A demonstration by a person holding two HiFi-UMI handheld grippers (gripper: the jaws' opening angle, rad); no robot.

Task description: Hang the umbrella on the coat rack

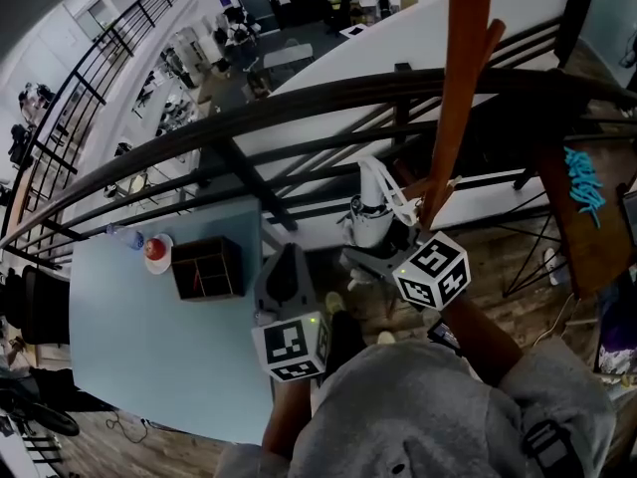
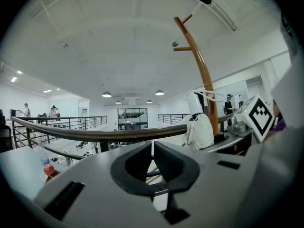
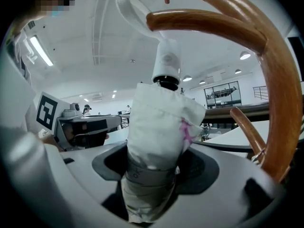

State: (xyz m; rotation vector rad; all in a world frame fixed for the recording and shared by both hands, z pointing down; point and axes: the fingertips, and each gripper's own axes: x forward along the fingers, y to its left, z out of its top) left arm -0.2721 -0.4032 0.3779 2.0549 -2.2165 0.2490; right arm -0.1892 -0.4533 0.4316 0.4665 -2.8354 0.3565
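At mezzanine railing (image 1: 299, 108): right gripper (image 3: 151, 172) clamps one folded white umbrella (image 3: 159, 118), strap (image 3: 126, 4) at peg (image 3: 199, 20) of one coat rack (image 3: 280, 103) (shown only in right gripper view); left gripper (image 2: 152, 148) closed, empty.

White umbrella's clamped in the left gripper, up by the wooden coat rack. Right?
No, wrong gripper. The umbrella is clamped in the right gripper, up by the wooden coat rack; the right gripper view shows its fingers shut on it. The left gripper is shut on nothing.
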